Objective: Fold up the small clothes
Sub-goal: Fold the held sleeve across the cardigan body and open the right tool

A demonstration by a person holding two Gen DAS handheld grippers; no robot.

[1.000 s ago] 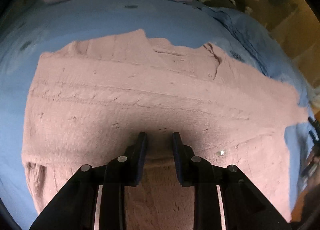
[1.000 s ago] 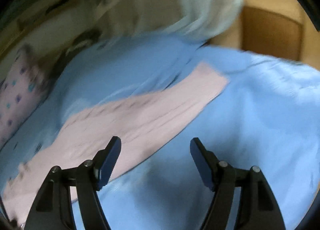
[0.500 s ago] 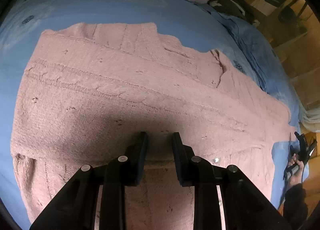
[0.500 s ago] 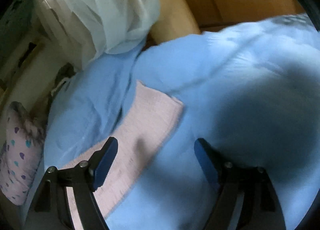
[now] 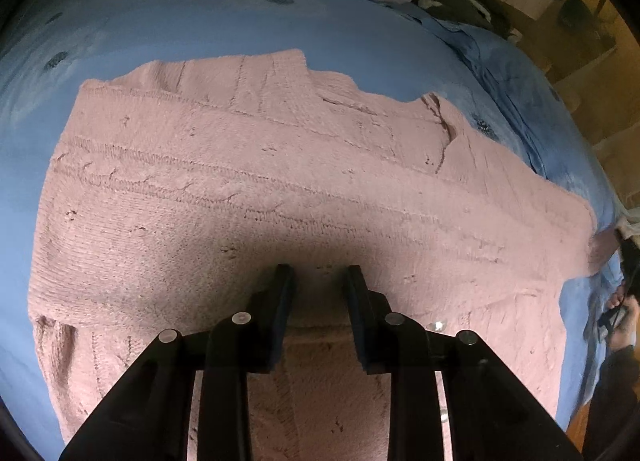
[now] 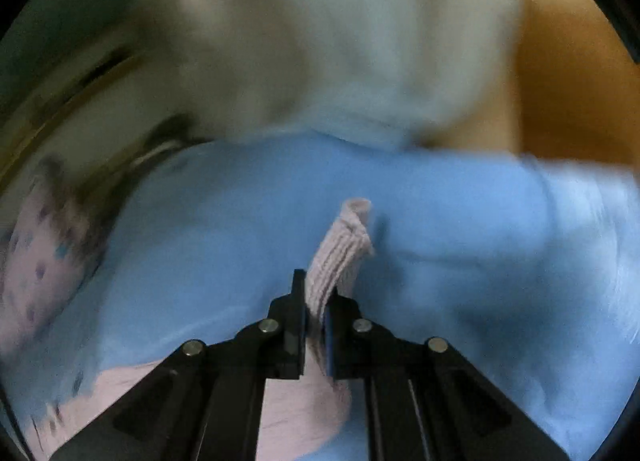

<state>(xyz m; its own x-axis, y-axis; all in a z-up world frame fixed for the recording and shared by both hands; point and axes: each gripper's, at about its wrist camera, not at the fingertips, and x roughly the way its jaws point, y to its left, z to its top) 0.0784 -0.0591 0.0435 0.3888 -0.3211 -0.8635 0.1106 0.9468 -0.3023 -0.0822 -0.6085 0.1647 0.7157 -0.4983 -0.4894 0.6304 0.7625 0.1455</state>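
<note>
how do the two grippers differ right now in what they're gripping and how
The right gripper is shut tight on the pink sweater's ribbed cuff, lifted off the blue sheet. The left gripper pinches a fold of the sweater's body, its fingers standing further apart. Both hold the same sweater.

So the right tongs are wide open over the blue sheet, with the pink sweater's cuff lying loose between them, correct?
Not quite. The right tongs are shut on the cuff, not wide open: the right wrist view shows the pads pressed on the ribbed pink knit, which sticks out past the tips. They are over the blue sheet, as you say.
</note>
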